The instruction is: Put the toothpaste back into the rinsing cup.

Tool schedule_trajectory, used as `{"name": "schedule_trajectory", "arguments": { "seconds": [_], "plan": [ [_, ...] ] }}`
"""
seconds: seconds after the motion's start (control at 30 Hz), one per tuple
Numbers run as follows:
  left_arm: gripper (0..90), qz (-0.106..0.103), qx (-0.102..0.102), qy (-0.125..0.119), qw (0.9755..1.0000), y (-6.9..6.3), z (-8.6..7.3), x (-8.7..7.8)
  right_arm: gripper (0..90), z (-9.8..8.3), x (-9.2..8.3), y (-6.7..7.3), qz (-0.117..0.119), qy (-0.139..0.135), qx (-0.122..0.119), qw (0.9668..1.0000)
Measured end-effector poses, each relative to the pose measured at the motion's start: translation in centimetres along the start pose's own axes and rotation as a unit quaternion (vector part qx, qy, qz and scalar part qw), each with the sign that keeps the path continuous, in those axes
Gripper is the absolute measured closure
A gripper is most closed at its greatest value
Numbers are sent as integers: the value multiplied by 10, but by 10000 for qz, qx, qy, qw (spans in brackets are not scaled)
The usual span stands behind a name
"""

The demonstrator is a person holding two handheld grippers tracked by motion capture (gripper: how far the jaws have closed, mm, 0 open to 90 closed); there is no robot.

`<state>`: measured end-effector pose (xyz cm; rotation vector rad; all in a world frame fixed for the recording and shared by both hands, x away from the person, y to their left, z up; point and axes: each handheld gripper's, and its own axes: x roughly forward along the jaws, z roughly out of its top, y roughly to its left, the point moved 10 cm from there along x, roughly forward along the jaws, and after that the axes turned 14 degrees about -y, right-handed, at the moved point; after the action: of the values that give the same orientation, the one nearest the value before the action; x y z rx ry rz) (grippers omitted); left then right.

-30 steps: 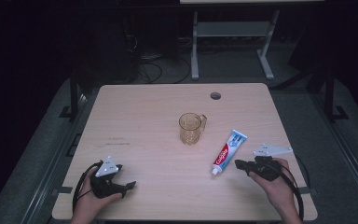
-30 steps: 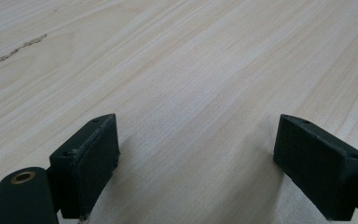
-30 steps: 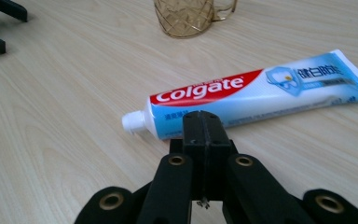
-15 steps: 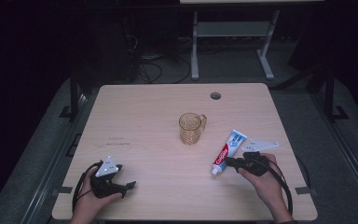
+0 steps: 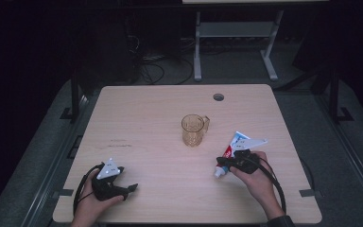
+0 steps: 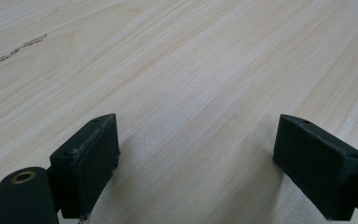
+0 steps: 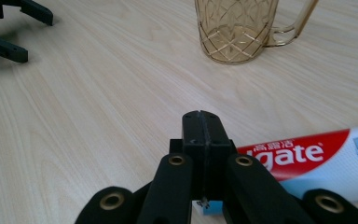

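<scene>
Your right gripper (image 7: pixel 204 122) is shut, empty, jaws pressed together over the toothpaste tube (image 7: pixel 317 158); your left gripper (image 6: pixel 196 158) gapes wide

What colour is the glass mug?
Amber, with a cut diamond pattern; the mug shows best in the right gripper view.

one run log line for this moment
left tongs: open, on table | right tongs: shut, empty, over toothpaste tube cap end | amber glass mug: upright, untouched

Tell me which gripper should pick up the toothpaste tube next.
Right, probably. The right gripper, jaws shut, sits over the toothpaste tube near its cap end, beside the cup. The left gripper rests open at the table's far corner.
</scene>
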<state>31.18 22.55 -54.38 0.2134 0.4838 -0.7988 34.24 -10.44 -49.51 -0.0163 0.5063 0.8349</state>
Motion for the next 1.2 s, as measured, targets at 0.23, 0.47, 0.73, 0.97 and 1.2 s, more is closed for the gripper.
{"name": "schedule_trajectory", "arguments": {
  "seconds": [0.23,0.47,0.73,0.97,1.2],
  "plan": [
    [134,-1,0,1,10000,0,0,0,900,-4,17,4,70,163,-49,9998],
    [134,-3,-1,6,10000,0,0,0,900,-10,24,5,66,314,-59,9995],
    [134,-3,-1,4,10000,0,0,0,900,-16,25,2,4,420,-65,9991],
    [136,-5,3,3,10000,0,0,0,900,-17,24,1,-38,455,-51,9989],
    [137,-7,6,-1,10000,0,0,0,900,-20,19,-1,-77,469,-31,9989]
  ]
}}
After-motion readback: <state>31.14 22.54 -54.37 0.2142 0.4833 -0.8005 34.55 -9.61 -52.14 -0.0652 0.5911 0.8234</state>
